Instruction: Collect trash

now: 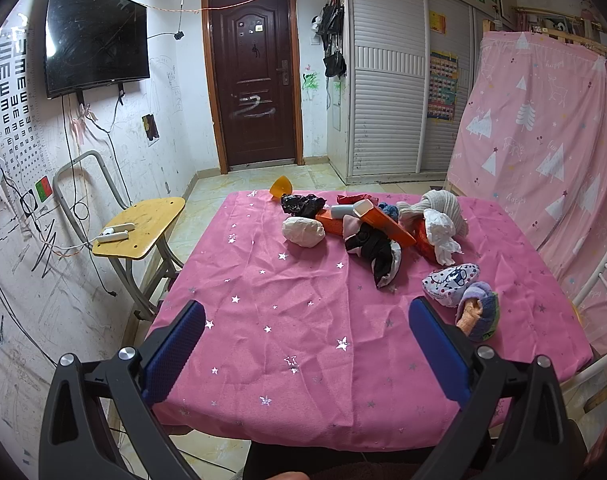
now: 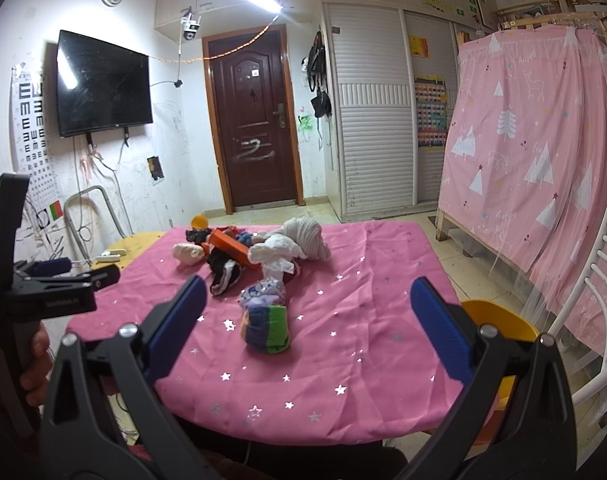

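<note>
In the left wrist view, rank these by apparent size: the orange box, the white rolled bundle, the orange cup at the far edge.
1. orange box
2. white rolled bundle
3. orange cup, though it sits farthest away, so its true size is unsure.

Both grippers are black plastic clamps. The left gripper (image 1: 306,338) and right gripper (image 2: 307,334) each carry two ribbed blue pads (image 2: 439,328), with round silver screws (image 1: 125,353) at the finger joints around seven and five o'clock.

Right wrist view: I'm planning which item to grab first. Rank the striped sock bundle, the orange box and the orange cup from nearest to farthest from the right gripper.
1. Striped sock bundle, between the right gripper's fingers.
2. Orange box, mid-pile, left.
3. Orange cup, far edge, left.
</note>
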Demonstrator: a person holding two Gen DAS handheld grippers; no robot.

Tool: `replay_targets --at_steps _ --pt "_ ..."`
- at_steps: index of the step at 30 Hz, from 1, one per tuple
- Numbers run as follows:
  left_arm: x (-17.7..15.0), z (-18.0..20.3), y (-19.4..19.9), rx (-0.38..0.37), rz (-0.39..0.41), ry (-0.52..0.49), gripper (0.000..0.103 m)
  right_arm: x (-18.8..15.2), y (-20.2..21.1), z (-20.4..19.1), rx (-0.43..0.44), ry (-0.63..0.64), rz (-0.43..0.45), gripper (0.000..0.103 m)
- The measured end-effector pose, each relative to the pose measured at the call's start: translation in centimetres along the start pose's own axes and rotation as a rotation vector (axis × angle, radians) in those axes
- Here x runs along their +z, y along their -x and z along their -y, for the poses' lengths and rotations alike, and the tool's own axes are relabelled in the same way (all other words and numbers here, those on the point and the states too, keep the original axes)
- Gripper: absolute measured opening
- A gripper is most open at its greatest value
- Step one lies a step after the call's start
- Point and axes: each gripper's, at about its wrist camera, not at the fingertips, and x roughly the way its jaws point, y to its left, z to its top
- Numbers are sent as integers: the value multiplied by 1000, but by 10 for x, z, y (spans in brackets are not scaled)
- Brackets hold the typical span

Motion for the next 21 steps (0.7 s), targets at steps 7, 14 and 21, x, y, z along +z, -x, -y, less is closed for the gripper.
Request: replay_targets --at_steps 7,14,21 --pt "-5 -10 0 2 -6 1 94 0 -2 -2 2 1 -4 98" --pt "-2 -12 -4 -1 -24 -4 94 -4 -7 5 14 -9 -25 98" --pt "12 -21 -50 -32 -111 7 94 -20 -45 -4 81 -15 -120 98"
